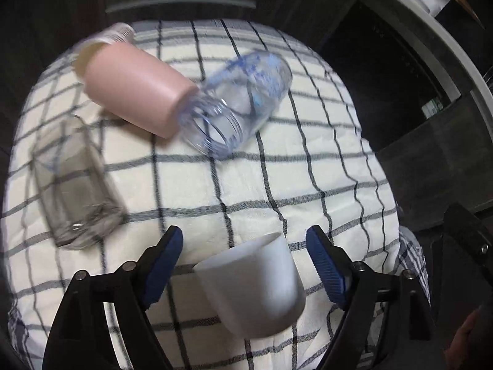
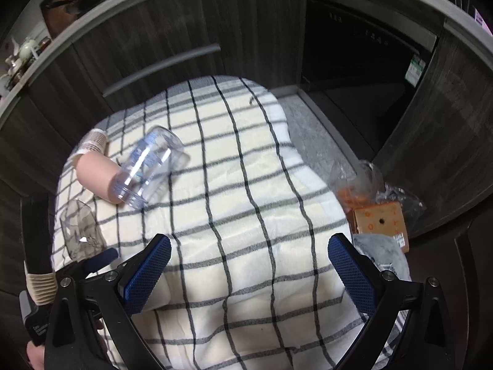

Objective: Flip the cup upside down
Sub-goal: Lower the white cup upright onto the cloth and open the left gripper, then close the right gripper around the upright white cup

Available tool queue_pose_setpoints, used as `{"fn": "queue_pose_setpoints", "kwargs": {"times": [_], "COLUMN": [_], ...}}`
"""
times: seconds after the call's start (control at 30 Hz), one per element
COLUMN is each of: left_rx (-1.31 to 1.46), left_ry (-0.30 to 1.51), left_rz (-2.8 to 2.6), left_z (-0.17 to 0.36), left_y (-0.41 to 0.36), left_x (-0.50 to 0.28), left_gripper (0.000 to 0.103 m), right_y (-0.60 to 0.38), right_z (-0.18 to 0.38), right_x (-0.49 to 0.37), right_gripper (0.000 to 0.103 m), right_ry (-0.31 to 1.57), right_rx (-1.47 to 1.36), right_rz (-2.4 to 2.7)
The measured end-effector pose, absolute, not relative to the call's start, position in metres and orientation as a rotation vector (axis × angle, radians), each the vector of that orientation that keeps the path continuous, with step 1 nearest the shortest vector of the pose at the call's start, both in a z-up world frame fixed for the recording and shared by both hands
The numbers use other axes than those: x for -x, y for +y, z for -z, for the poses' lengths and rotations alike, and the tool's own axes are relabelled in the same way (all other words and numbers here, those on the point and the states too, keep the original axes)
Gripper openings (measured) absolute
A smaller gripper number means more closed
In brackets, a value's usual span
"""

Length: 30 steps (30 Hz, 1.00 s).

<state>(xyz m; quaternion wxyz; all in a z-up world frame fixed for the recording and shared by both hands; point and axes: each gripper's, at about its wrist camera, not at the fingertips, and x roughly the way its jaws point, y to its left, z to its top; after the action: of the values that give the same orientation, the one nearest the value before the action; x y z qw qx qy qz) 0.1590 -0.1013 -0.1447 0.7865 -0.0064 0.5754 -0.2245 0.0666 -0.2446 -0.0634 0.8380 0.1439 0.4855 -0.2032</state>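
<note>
A white cup (image 1: 255, 283) lies tilted on the checked cloth (image 1: 240, 185), its mouth toward the far left, between the blue pads of my left gripper (image 1: 245, 237). The jaws stand wide open and do not touch it. My right gripper (image 2: 249, 246) is open and empty above the cloth (image 2: 240, 185). The white cup is hidden in the right wrist view.
A pink cup (image 1: 135, 86), a clear blue-printed jar (image 1: 240, 104) and a smoky glass (image 1: 74, 185) lie on their sides on the cloth. They also show in the right wrist view: pink cup (image 2: 95, 172), jar (image 2: 148, 166), glass (image 2: 80, 231). An orange box (image 2: 379, 219) in plastic sits right. Dark cabinets stand behind.
</note>
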Motion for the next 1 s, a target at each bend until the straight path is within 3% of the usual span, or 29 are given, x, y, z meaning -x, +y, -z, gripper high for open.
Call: {"fn": "queue_pose_setpoints", "kwargs": {"times": [0.37, 0.73, 1.0], "left_rx": [0.124, 0.126, 0.078], "left_ry": [0.88, 0.722, 0.713], "left_rz": [0.018, -0.182, -0.181], "left_z": [0.086, 0.103, 0.117], "left_y": [0.007, 0.062, 0.056], "left_x": [-0.076, -0.032, -0.034], "left_gripper": [0.1, 0.101, 0.101], "right_y": [-0.185, -0.103, -0.097], "right_z": [0.052, 0.112, 0.159], "right_x": [-0.057, -0.065, -0.076], "right_gripper": [0.102, 0.101, 0.086], "right_ry": [0.919, 0.886, 0.919], "right_rx": [-0.142, 0.052, 0.05], "right_rz": [0.22, 0.097, 0.098]}}
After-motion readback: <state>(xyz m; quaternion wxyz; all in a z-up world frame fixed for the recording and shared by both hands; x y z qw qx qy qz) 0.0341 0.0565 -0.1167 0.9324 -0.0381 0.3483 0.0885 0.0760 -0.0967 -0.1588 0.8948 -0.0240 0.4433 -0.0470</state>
